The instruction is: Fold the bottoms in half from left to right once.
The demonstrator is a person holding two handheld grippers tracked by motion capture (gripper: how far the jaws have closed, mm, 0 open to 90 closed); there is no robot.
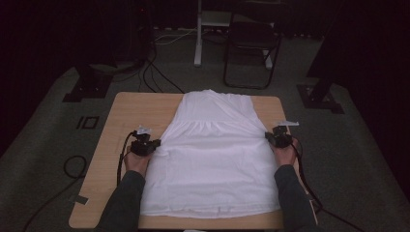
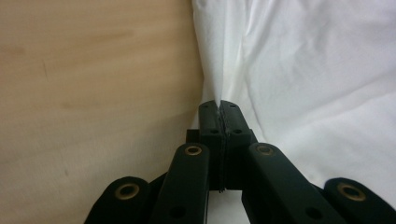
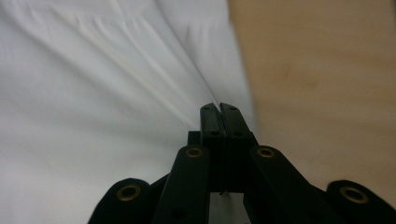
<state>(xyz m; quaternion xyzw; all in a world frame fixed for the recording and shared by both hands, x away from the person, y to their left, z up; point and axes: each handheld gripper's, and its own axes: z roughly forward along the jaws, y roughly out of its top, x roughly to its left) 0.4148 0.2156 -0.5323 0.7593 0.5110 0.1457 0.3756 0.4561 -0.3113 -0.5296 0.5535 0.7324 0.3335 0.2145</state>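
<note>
The high view is giving the whole layout: a white dress (image 1: 212, 154) lying flat on the wooden table (image 1: 130, 108), bodice at the far edge, hem toward the person, w/ a dark chair (image 1: 251, 43) and cables on the floor beyond. The gripper views are giving the detail the high view can't: in the left gripper view the left gripper (image 2: 219, 109) is pinching a raised fold of the cloth's edge, fabric pulling up into a ridge right at the closed tips, bare wood on the left side. In the right gripper view the right gripper (image 3: 219, 112) is likewise clamping the cloth edge, creases fanning away from the tips, wood on the right, pic a bit blurred.

The dress is looking smooth overall, gathered seam across the waist, skirt flaring wide, hem near the table's near edge.

Both forearms in dark sleeves are coming in from the bottom, one on each side of the skirt. The left gripper (image 1: 144, 144) is sitting at the dress's left side approx. at waist level, the right gripper (image 1: 280, 137) at the right side, about the same height, both low on the table.
</note>
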